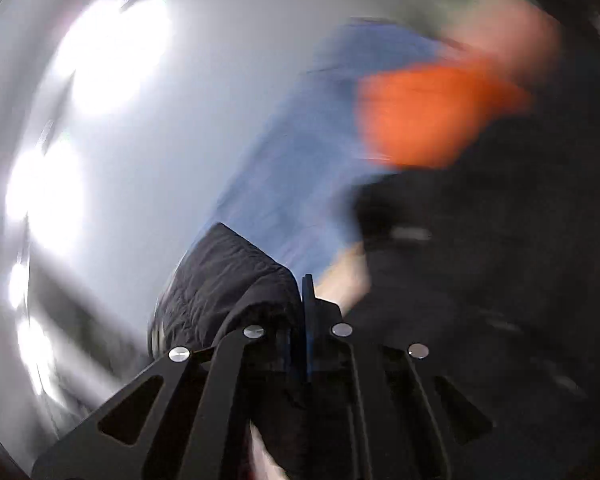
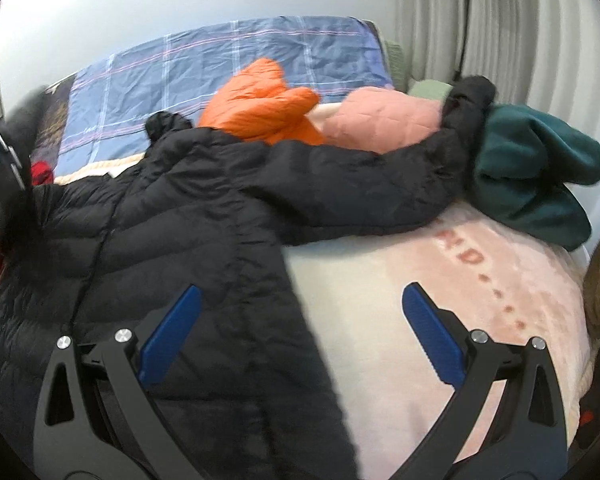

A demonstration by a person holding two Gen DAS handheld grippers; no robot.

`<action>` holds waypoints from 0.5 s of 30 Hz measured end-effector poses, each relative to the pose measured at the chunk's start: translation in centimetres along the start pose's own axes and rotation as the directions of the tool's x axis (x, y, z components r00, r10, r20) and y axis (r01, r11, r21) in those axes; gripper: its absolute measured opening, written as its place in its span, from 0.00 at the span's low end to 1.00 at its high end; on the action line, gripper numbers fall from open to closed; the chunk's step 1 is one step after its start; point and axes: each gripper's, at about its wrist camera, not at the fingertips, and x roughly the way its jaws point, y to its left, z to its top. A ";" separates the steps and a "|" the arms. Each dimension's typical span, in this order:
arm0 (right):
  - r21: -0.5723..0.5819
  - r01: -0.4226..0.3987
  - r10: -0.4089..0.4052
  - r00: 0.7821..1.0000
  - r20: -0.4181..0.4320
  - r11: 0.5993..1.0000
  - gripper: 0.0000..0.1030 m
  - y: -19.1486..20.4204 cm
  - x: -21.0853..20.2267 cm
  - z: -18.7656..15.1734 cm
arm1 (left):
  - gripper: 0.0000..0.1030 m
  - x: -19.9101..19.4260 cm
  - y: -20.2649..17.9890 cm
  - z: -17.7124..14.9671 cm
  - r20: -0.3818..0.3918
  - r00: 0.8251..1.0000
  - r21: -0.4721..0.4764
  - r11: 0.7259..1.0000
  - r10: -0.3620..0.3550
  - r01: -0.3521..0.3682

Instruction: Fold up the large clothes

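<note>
Black quilted puffer jacket [image 2: 172, 216] lies spread on the pale pink blanket [image 2: 420, 280] covering our bed, one sleeve reaching toward a dark green garment [image 2: 540, 176]. Our left gripper [image 1: 306, 304] is clenched on a jacket fold; our right gripper [image 2: 300, 336] hangs released above it.

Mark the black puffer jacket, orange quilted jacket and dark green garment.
black puffer jacket [image 2: 172, 216]: right wrist view, chest panel.
orange quilted jacket [image 2: 260, 100]: right wrist view, middle.
dark green garment [image 2: 536, 176]: right wrist view, centre fold.
</note>
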 end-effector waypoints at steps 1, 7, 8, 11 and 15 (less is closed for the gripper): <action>0.009 0.015 -0.015 1.000 -0.001 1.000 0.98 -0.8 -0.1 0.0 | 0.09 -0.2 -2.4 0.3 0.014 0.999 0.085 0.996 -0.030 0.028; 0.001 0.111 -0.111 0.993 0.041 0.994 0.98 -4.4 -1.1 0.5 | 0.33 -1.4 -9.9 -2.0 -0.030 0.986 0.350 0.922 -0.165 0.165; -0.003 0.115 -0.115 0.992 0.050 0.993 0.98 -4.8 -1.1 0.9 | 0.45 -1.9 -8.7 -1.9 -0.050 0.979 0.306 0.930 -0.200 0.206; -0.015 0.069 -0.067 0.994 0.086 0.998 0.98 -4.8 -1.6 2.2 | 0.87 -4.7 -5.6 -2.8 -0.011 0.961 0.214 0.939 -0.275 0.271; -0.151 -0.071 0.094 0.984 0.151 0.986 0.90 -1.2 -2.9 3.7 | 0.87 -8.2 -1.8 -5.6 0.011 0.931 0.088 0.928 -0.364 0.362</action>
